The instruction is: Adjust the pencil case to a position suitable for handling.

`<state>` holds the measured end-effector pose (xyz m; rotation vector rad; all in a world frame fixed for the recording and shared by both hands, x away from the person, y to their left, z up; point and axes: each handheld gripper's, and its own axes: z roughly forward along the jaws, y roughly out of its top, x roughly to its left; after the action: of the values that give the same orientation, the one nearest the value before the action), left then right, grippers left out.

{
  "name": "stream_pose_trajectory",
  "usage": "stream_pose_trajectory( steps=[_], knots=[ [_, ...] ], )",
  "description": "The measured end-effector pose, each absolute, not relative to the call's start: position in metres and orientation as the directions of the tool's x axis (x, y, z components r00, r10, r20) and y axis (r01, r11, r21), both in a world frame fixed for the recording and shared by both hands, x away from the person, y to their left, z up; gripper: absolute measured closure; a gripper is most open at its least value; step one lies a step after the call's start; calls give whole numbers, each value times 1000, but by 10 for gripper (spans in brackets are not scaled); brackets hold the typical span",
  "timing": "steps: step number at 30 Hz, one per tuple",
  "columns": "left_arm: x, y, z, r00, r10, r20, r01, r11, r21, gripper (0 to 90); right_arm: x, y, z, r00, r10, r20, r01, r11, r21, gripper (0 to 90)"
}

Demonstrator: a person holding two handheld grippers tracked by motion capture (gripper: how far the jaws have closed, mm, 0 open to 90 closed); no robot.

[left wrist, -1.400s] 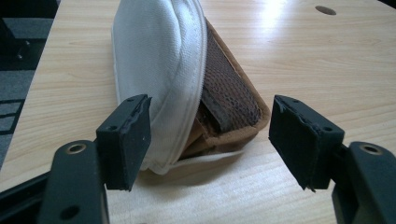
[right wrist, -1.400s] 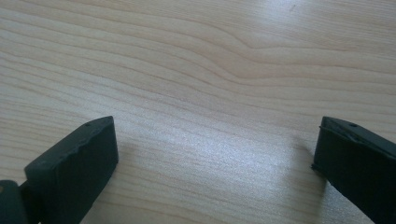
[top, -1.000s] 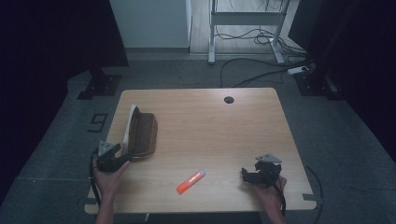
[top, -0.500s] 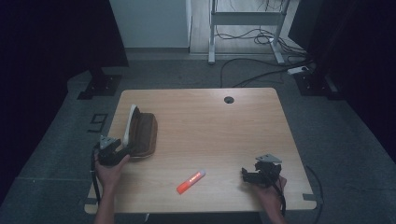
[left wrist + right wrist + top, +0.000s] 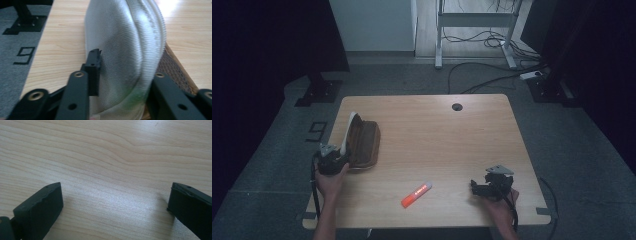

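Observation:
A brown pencil case [image 5: 366,142] lies open at the table's left, its grey-lined lid [image 5: 347,131] standing upright. My left gripper [image 5: 333,160] is at the case's near end. Its jaws have just been closing, and the lid [image 5: 125,37] stands between them. In the left gripper view my left gripper [image 5: 125,67] has one pad pressing the grey fabric, while the other jaw sits behind the lid by the brown mesh [image 5: 172,65]. My right gripper [image 5: 480,187] rests at the front right, and my right gripper [image 5: 115,197] is open over bare wood. An orange marker [image 5: 416,194] lies between the hands.
The wooden table [image 5: 437,135] has a round cable hole [image 5: 457,106] near its far edge. Grey carpet surrounds it, with a "9" marked on the floor [image 5: 316,131] at the left. A desk frame and cables [image 5: 482,30] stand beyond the table.
The left gripper has shifted slightly toward the case and its jaws have closed in on the upright lid. The right gripper and the marker have stayed put.

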<state>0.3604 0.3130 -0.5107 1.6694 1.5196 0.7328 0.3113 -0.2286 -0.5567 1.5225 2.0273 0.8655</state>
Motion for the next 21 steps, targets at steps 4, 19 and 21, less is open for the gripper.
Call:
stream_pose_trajectory(
  steps=[4,19,21],
  knots=[
    [361,318,-511,85,993,-80,558,19,830,746,311,-229,-557,-283,959,11,671,190,717,0],
    [359,323,-502,70,986,-153,539,91,837,832,311,-229,-557,-283,959,10,671,190,717,0],
    [358,323,-499,84,984,-159,535,91,840,834,311,-229,-557,-282,959,11,671,190,717,0]
  ],
)
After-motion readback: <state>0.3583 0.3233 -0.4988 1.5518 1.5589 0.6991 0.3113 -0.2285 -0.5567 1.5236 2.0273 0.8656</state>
